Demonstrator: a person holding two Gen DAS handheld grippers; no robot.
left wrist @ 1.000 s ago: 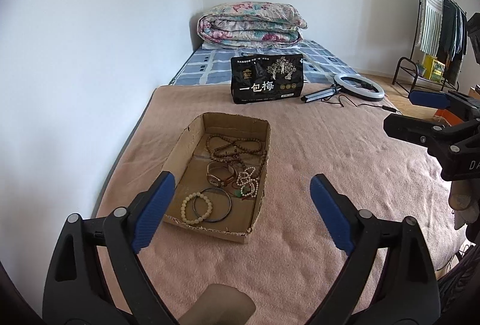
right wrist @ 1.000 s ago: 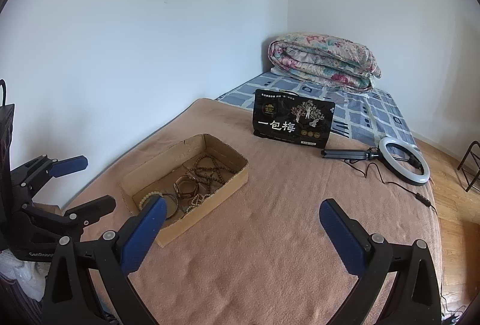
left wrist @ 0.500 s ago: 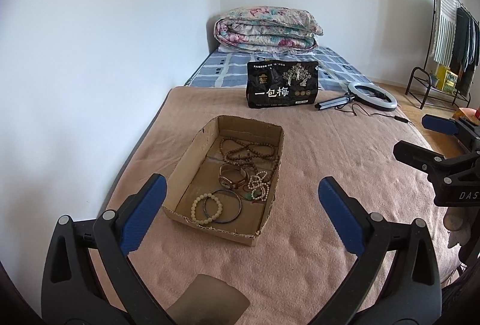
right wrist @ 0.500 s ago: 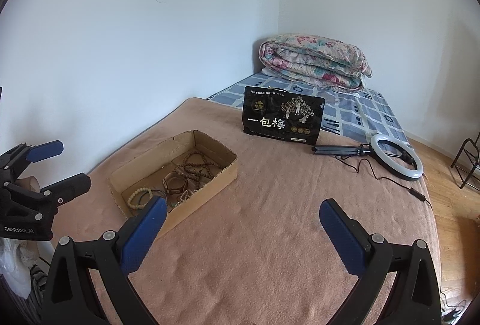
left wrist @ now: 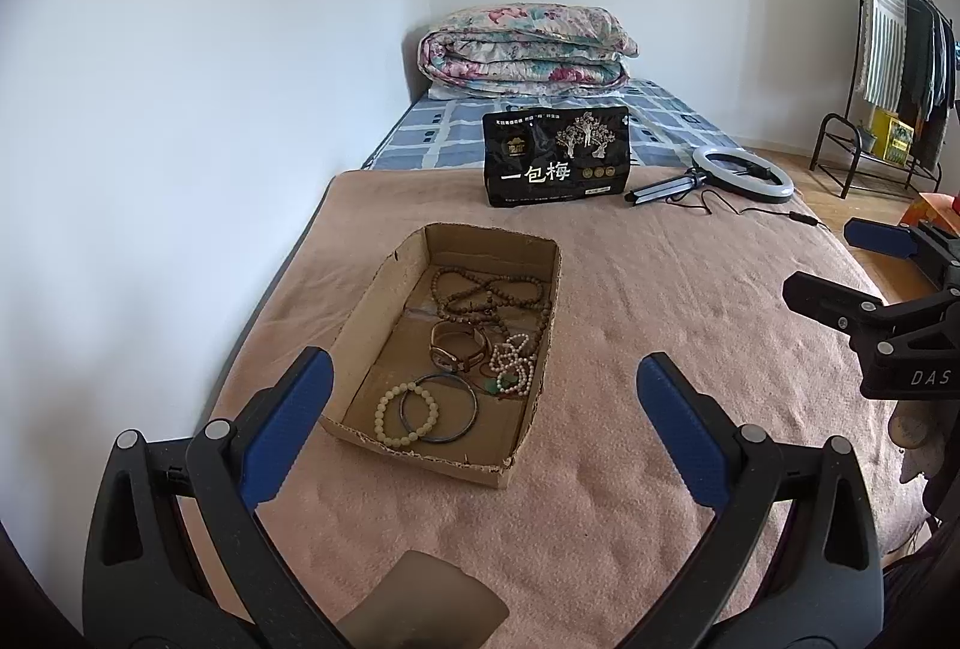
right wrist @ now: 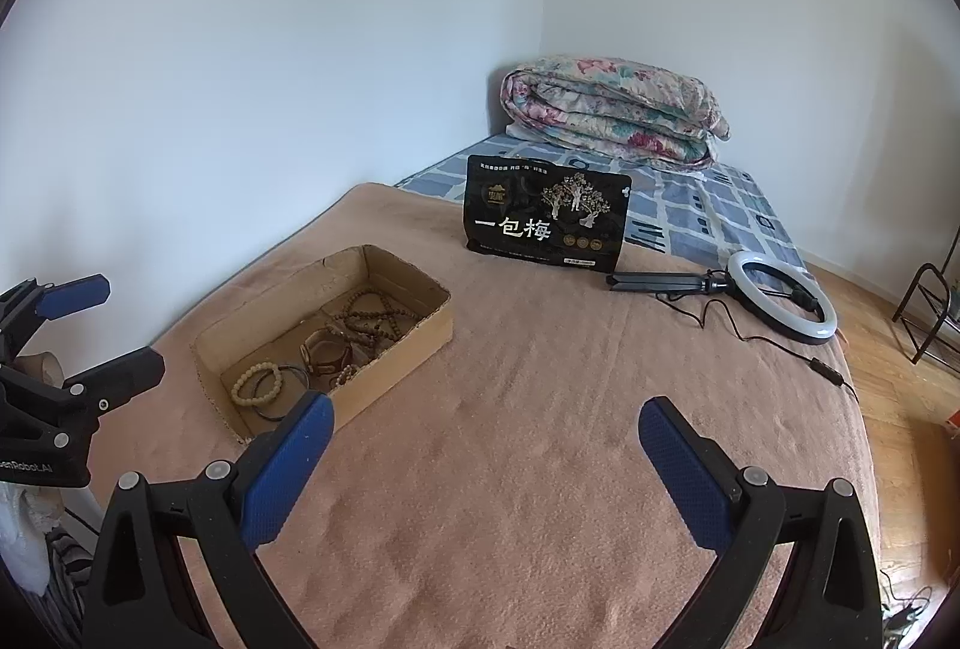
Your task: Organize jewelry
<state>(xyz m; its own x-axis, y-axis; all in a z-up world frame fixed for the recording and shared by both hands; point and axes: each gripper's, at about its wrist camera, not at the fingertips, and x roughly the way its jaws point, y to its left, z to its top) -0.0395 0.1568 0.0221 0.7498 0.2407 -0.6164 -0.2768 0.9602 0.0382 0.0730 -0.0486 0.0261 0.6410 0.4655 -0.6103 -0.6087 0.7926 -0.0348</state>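
A shallow cardboard box (left wrist: 366, 301) lies on the pink blanket. It holds a brown bead necklace (left wrist: 480, 292), a watch (left wrist: 459, 346), a white pearl bracelet (left wrist: 510, 364), a cream bead bracelet (left wrist: 390, 409) and a dark bangle (left wrist: 444, 403). My left gripper (left wrist: 485, 356) hovers just short of the box's near end, open and empty. My right gripper (right wrist: 486, 403) is open over bare blanket, with the box (right wrist: 396, 367) to its left. Each wrist view shows the other gripper at its edge: the right gripper (left wrist: 822, 259) and the left gripper (right wrist: 129, 322).
A black snack bag (left wrist: 555, 157) stands behind the box, with a ring light (left wrist: 744, 169) and its cable to the right. A folded floral quilt (left wrist: 522, 49) lies at the bed's head. A white wall runs along the left. A clothes rack (left wrist: 888, 19) stands far right on the wooden floor.
The left jaws have spread a little wider. The right gripper has sunk slightly, and the box sits a bit further left in its view. No jewelry has moved.
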